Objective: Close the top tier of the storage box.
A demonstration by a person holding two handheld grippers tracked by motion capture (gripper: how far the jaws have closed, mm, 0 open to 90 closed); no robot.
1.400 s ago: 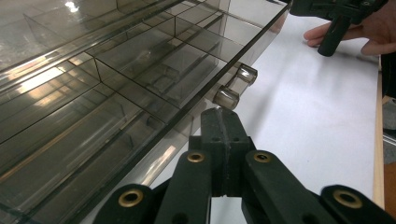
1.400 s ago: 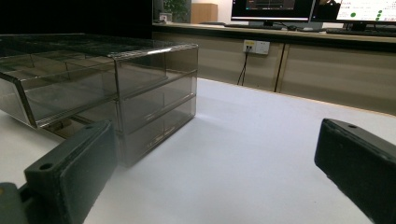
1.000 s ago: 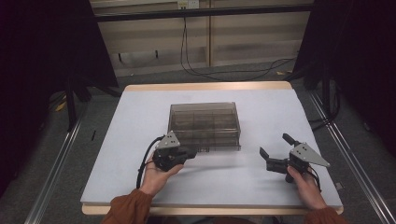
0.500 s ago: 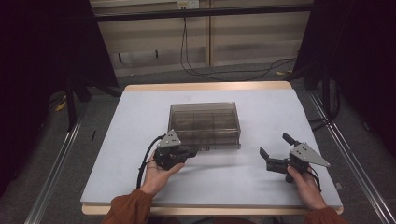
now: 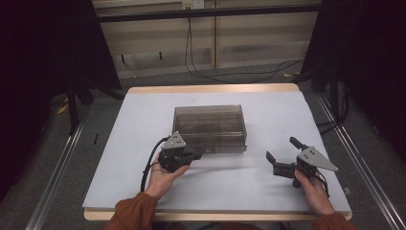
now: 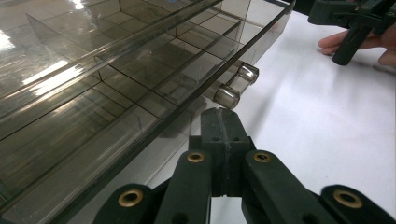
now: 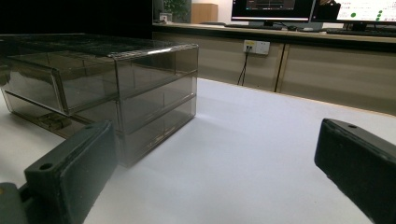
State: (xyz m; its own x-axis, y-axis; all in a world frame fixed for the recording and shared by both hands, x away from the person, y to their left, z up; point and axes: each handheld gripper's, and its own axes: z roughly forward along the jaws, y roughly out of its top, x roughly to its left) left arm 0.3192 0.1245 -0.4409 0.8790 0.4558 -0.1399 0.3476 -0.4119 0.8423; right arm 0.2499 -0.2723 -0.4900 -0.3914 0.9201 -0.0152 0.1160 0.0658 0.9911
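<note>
A smoky see-through drawer box [image 5: 209, 125] stands mid-table, its empty compartments visible in the left gripper view [image 6: 116, 84]. My left gripper [image 5: 197, 155] lies at the box's front left, jaws pressed together with nothing between them. In its own view the gripper's tip [image 6: 219, 119] sits just under a clear drawer handle [image 6: 229, 95]; whether they touch is unclear. My right gripper [image 5: 281, 149] rests on the table to the right of the box, apart from it, jaws spread wide. Its own view looks past its open fingers [image 7: 70, 168] at the box's corner [image 7: 154, 88].
The white table top [image 5: 268, 191] has bare surface around the box on every side, with a wooden edge at the back. Metal rails run along the floor on both sides. A bench with monitors [image 7: 280, 9] stands behind the table.
</note>
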